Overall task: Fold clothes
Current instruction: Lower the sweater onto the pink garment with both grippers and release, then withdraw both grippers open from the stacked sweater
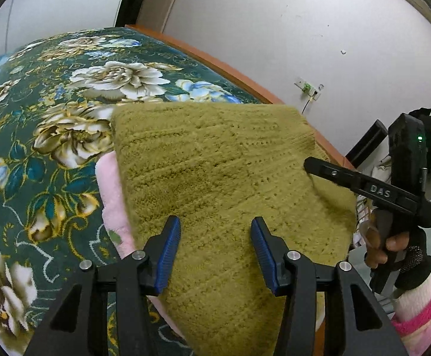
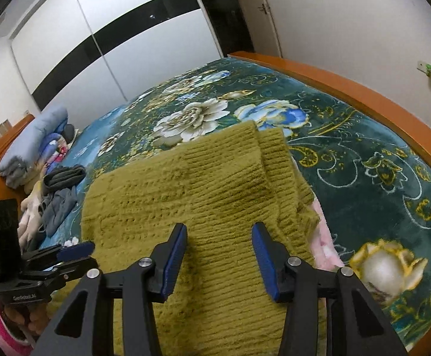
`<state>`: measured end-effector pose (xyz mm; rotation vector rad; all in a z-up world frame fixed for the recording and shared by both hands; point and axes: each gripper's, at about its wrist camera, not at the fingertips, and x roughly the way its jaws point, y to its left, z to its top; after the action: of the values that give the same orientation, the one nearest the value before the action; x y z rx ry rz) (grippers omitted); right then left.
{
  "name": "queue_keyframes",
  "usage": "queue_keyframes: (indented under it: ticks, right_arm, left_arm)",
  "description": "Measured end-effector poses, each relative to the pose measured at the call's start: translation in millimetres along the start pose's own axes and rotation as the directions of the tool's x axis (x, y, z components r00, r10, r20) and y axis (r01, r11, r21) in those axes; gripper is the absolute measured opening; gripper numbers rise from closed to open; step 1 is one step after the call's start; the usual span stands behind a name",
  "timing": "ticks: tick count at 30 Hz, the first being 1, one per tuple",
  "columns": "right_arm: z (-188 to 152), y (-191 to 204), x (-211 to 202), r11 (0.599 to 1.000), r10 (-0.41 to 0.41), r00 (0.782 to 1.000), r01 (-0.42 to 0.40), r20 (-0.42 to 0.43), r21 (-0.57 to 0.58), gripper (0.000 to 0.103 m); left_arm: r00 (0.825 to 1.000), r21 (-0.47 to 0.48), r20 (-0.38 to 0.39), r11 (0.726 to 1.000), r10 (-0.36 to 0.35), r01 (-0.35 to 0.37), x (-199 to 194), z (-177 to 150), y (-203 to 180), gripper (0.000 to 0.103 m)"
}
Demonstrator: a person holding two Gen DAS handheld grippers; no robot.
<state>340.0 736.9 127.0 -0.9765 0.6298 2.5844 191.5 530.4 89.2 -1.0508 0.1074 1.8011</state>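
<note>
An olive-green knitted sweater [image 1: 221, 172] lies folded on the bed, on top of a pink garment [image 1: 111, 204]. My left gripper [image 1: 215, 252] is open and empty just above the sweater's near part. The right gripper [image 1: 313, 166] shows at the sweater's right edge in the left wrist view. In the right wrist view the sweater [image 2: 191, 184] fills the middle, with a folded sleeve [image 2: 277, 160] on its right and pink fabric [image 2: 322, 237] under it. My right gripper [image 2: 218, 255] is open and empty over it. The left gripper [image 2: 76, 252] sits at the sweater's left edge.
The bed has a dark green floral blanket [image 2: 363, 148] and an orange wooden frame [image 2: 348, 89]. A pile of clothes [image 2: 52, 195] and a rolled blue quilt [image 2: 31, 145] lie at the far left. A white wall with a socket [image 1: 307, 87] stands beyond the bed.
</note>
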Motion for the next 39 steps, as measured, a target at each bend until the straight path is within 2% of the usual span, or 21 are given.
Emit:
queue_keyframes:
  ticks: [6, 11, 16, 21, 29, 33, 34, 37, 39]
  right_arm:
    - [-8, 24, -30, 0.999, -0.044, 0.998, 0.045, 0.043, -0.023, 0.051]
    - [-36, 55, -61, 0.996, -0.009, 0.997, 0.015, 0.072, -0.083, 0.052]
    - [-76, 71, -77, 0.994, 0.023, 0.996, -0.014, 0.081, -0.106, 0.052]
    - [-110, 66, -67, 0.998, -0.012, 0.999, 0.014, 0.042, -0.059, 0.052]
    - [-138, 67, -43, 0.999, -0.027, 1.0, 0.027, 0.012, 0.017, 0.052]
    - [-146, 76, -33, 0.999, -0.038, 0.999, 0.038, 0.015, 0.028, 0.052]
    - [-148, 79, -30, 0.999, -0.043, 0.999, 0.043, 0.013, 0.021, 0.052]
    - [-156, 84, -20, 0.998, -0.053, 0.999, 0.053, 0.005, 0.021, 0.052]
    - [-160, 83, -14, 0.997, -0.053, 0.999, 0.053, -0.001, 0.049, 0.052]
  left_arm:
    - [0.999, -0.031, 0.038, 0.999, -0.014, 0.015, -33, -6, 3, 0.051]
    - [1.0, -0.052, 0.024, 0.999, 0.009, -0.008, -52, -33, 8, 0.051]
    - [0.998, -0.052, 0.046, 0.997, 0.052, -0.05, -68, -58, 13, 0.051]
    - [0.989, -0.06, 0.074, 0.991, 0.125, -0.121, -78, -82, 21, 0.051]
    - [0.978, -0.069, 0.0, 0.976, 0.209, -0.209, -62, -115, 32, 0.052]
    - [0.97, -0.053, 0.0, 0.969, 0.242, -0.241, -55, -118, 23, 0.052]
    - [0.969, -0.046, 0.005, 0.968, 0.248, -0.247, -54, -119, 21, 0.053]
    - [0.963, -0.047, 0.022, 0.962, 0.268, -0.267, -52, -119, 20, 0.066]
    - [0.957, -0.062, 0.034, 0.956, 0.289, -0.286, -50, -120, 20, 0.068]
